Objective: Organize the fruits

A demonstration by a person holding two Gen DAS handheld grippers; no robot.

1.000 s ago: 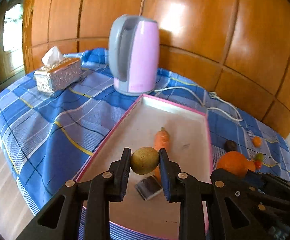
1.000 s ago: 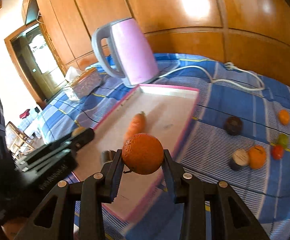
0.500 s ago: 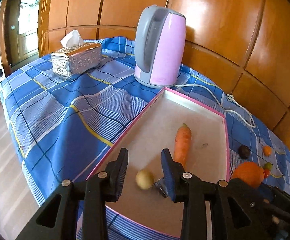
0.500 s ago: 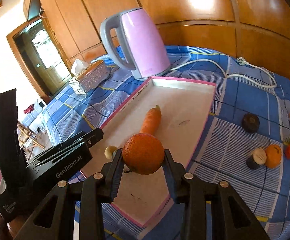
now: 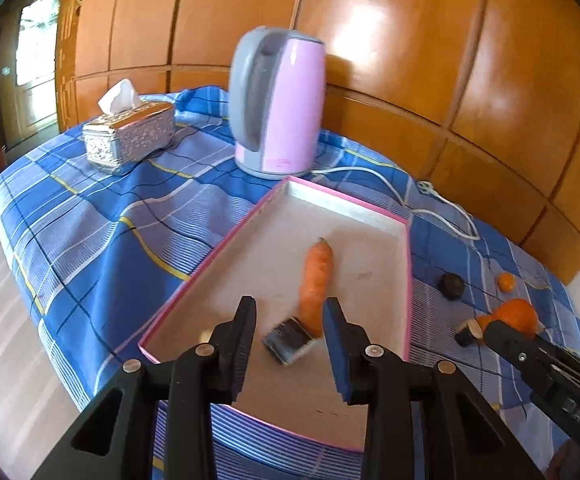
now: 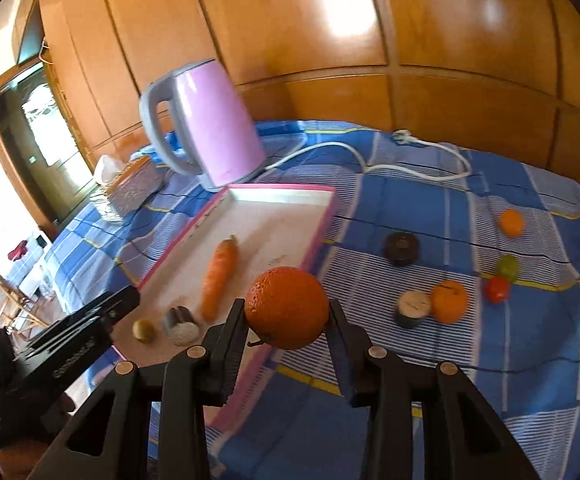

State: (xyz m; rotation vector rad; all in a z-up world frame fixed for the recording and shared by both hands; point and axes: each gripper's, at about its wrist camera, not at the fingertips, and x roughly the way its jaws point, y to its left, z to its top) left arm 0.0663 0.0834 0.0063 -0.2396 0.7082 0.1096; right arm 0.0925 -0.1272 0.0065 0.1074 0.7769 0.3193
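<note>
A pink-rimmed tray (image 5: 409,280) (image 6: 322,216) lies on the blue checked cloth. In it are a carrot (image 5: 316,280) (image 6: 218,276), a dark cut cylinder piece (image 5: 288,340) (image 6: 180,322) and a small green-brown fruit (image 6: 144,330), mostly hidden behind my left finger in the left wrist view. My left gripper (image 5: 290,332) is open and empty above the tray's near end. My right gripper (image 6: 286,328) is shut on a large orange (image 6: 286,308), held above the tray's near right edge; the orange also shows in the left wrist view (image 5: 518,316).
A pink kettle (image 5: 278,108) (image 6: 206,124) with white cord (image 6: 370,160) stands behind the tray, a silver tissue box (image 5: 130,136) to its left. Right of the tray lie a dark fruit (image 6: 401,248), small oranges (image 6: 511,223) (image 6: 449,301), a cut piece (image 6: 412,308), green (image 6: 508,266) and red (image 6: 497,289) fruits.
My left gripper opened and let the small green-brown fruit drop into the tray's near left corner, then pulled back. My right gripper kept the orange and shifted slightly right.
</note>
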